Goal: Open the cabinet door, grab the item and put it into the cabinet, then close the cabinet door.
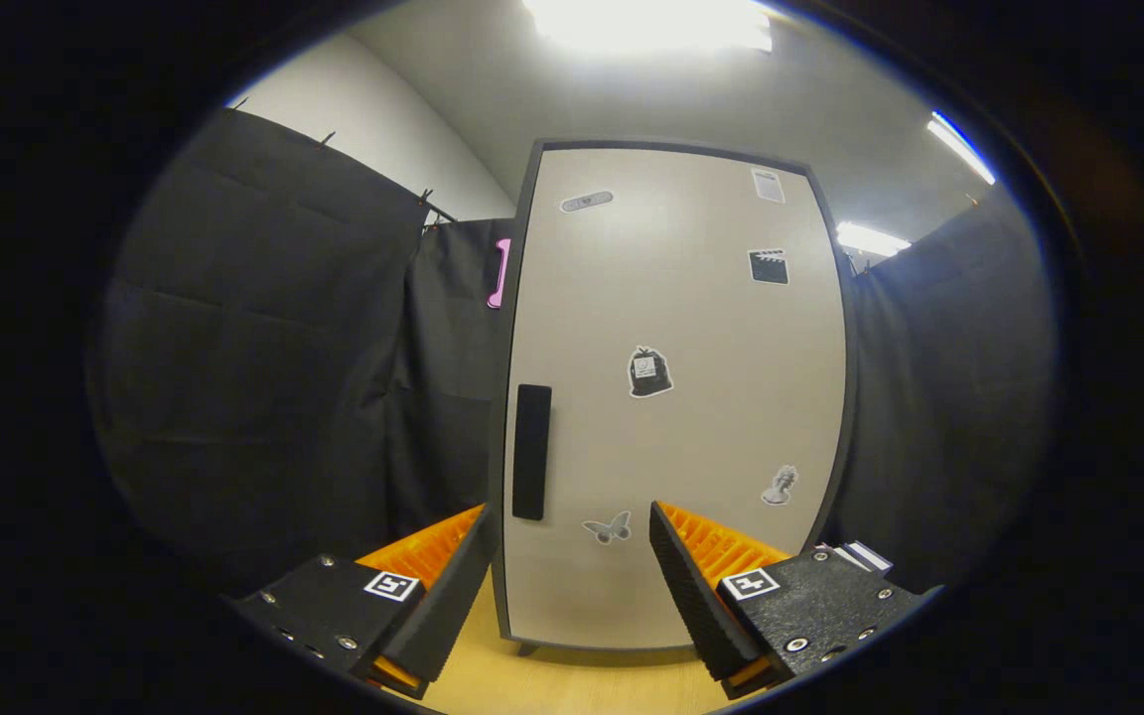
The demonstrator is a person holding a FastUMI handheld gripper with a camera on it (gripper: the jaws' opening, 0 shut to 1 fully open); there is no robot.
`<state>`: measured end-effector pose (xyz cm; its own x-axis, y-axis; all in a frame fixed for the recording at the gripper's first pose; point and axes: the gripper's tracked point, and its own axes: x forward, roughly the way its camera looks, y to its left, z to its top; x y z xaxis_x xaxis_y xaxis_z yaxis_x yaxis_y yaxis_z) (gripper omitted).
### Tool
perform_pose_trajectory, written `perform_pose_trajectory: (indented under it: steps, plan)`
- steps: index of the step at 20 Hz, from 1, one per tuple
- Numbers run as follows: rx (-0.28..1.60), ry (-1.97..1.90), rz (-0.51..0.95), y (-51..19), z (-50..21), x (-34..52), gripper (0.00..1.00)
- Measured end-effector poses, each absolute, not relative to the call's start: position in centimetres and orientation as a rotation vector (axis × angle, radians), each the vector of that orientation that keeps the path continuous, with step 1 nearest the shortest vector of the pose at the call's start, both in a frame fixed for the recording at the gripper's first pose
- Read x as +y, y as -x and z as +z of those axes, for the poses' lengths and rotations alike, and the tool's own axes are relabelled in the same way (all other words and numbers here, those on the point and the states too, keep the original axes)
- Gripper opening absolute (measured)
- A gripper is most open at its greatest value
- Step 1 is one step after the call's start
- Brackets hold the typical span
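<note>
Cabinet (676,397) takes up most of what's ahead, standing on the far side of a light wooden table (572,685), and its door (691,328) is flat shut, so honestly nothing on the task list looks ticked off yet. Opening, loading and closing all seem to be left. Black cloth hangs left and right of it.

Next down in size, the gripper (567,556) sits near us with its jaws spread wide and nothing between them, just the lower part of the door showing through the gap.

Then the dark vertical handle (530,452) on the door's left edge, a bit beyond the left finger; that's my guess for the first thing to go for. A small pink thing (500,273) pokes out behind the cabinet's upper left side, can't really tell what it is.

Smallest bits: a few stickers on the door, like a butterfly (608,527) low down between the fingers.

As for the item to be stowed, I can't pick it out for sure. Something pale peeks out just past the right finger (865,556), but it's too cut off to call.
</note>
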<state>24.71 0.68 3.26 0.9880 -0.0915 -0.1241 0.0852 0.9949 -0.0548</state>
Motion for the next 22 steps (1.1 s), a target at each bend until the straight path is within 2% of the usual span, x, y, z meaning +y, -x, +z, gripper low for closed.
perform_pose_trajectory:
  steps: [8, 11, 13, 14, 15, 18, 22]
  plan:
    - [0.153, 0.065, -0.16, -32.5, 1.7, 0.7, 0.94]
    - [0.163, 0.079, -0.159, -35.5, 1.4, 1.0, 0.89]
    - [0.18, 0.047, -0.13, -35.9, 1.5, 1.9, 0.8]
    - [0.186, 0.036, -0.137, -35.7, 1.2, 2.0, 0.71]
    - [0.176, 0.033, -0.139, -35.8, 1.4, 2.3, 0.7]
    - [0.179, 0.06, -0.123, -36.0, 1.2, 3.2, 0.41]
    - [0.168, 0.067, -0.151, -35.7, 1.6, 1.9, 0.3]
